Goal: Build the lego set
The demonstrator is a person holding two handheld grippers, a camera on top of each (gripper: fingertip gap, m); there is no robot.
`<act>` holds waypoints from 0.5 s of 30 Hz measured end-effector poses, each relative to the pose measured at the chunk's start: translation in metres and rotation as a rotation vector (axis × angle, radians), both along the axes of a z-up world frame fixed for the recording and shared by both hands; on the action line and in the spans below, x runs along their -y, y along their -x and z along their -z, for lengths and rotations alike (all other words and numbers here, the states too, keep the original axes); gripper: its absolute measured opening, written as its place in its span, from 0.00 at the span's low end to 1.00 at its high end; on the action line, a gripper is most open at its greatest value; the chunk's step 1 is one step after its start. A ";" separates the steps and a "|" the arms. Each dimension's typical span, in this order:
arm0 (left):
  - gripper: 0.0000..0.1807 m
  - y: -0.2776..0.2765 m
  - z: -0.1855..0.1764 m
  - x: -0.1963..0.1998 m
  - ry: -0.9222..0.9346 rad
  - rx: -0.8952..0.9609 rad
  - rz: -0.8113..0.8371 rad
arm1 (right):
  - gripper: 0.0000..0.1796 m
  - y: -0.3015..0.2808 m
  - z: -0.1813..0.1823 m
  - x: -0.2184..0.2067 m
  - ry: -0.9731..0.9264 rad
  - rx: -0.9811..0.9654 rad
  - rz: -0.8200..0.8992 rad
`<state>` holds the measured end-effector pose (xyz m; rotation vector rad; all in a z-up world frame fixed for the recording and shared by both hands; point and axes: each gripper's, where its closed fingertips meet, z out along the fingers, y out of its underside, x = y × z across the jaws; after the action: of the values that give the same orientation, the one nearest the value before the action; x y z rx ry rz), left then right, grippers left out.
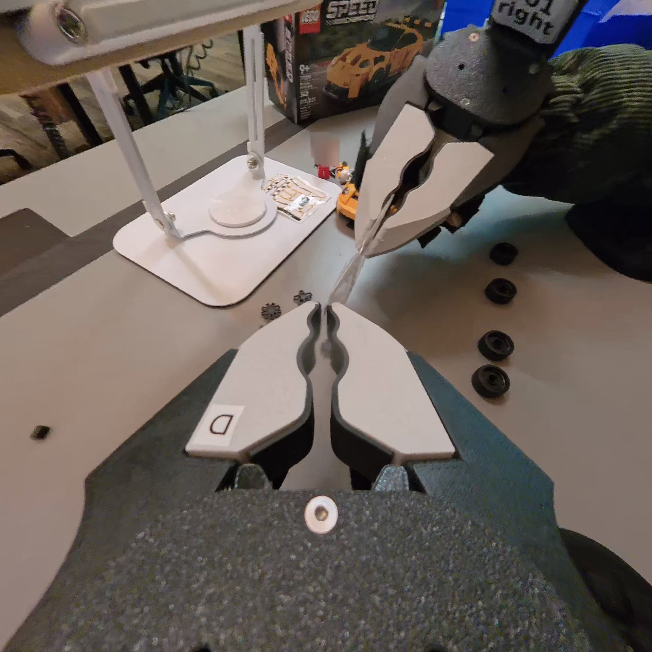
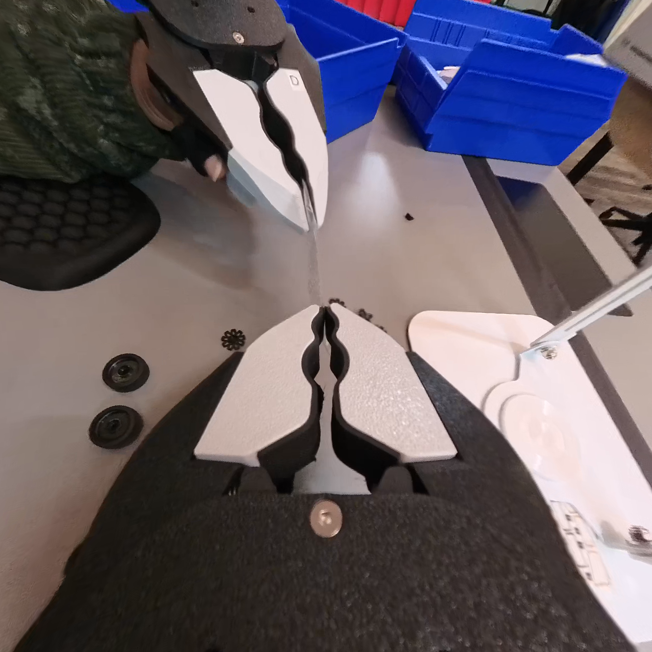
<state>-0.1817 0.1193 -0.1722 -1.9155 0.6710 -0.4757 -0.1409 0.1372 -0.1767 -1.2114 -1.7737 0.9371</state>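
A thin clear plastic strip (image 1: 347, 278), like a small bag, is stretched between my two grippers above the grey table (image 1: 106, 352). My left gripper (image 1: 323, 310) is shut on one end. My right gripper (image 1: 367, 243) is shut on the other end, tilted down towards it. In the right wrist view the right gripper (image 2: 324, 310) pinches the strip (image 2: 314, 264) and the left gripper (image 2: 312, 222) holds its far end. Several black wheels (image 1: 495, 345) lie in a row on the right. Black rim pieces (image 1: 271, 311) lie by the left fingertips. A partly built yellow car (image 1: 347, 201) stands behind.
A white stand base (image 1: 218, 240) with a sticker sheet (image 1: 296, 195) sits at the left, and the set's box (image 1: 352, 60) behind it. Blue bins (image 2: 494, 88) stand at the table's far side. A tiny black piece (image 1: 40, 432) lies alone. A black mesh chair (image 2: 70, 229) is beside the table. Across from one pair of fingers to the other is roughly 6 cm.
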 end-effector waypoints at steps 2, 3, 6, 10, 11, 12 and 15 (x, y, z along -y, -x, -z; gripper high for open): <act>0.08 0.004 -0.010 -0.001 -0.036 0.024 -0.023 | 0.00 0.001 -0.005 -0.001 -0.065 -0.016 0.013; 0.12 0.007 -0.019 -0.002 -0.057 0.049 -0.041 | 0.00 0.001 -0.007 -0.003 -0.116 -0.019 0.023; 0.18 0.014 -0.042 0.000 -0.160 0.026 -0.081 | 0.00 0.005 -0.011 -0.006 -0.305 -0.022 0.027; 0.17 0.015 -0.031 0.005 -0.197 -0.281 -0.076 | 0.00 0.015 -0.014 -0.002 -0.490 -0.031 -0.003; 0.17 0.012 -0.026 0.006 -0.193 -0.339 -0.062 | 0.00 0.018 -0.014 0.000 -0.527 -0.032 -0.012; 0.17 0.009 -0.022 0.007 -0.196 -0.383 -0.046 | 0.00 0.021 -0.014 0.002 -0.552 -0.036 -0.022; 0.01 0.009 -0.017 0.005 -0.230 -0.522 -0.062 | 0.00 0.027 -0.016 0.007 -0.568 -0.044 -0.041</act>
<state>-0.1905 0.1147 -0.1551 -1.8390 0.9502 0.1496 -0.1682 0.1298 -0.1603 -0.7839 -1.8597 0.4237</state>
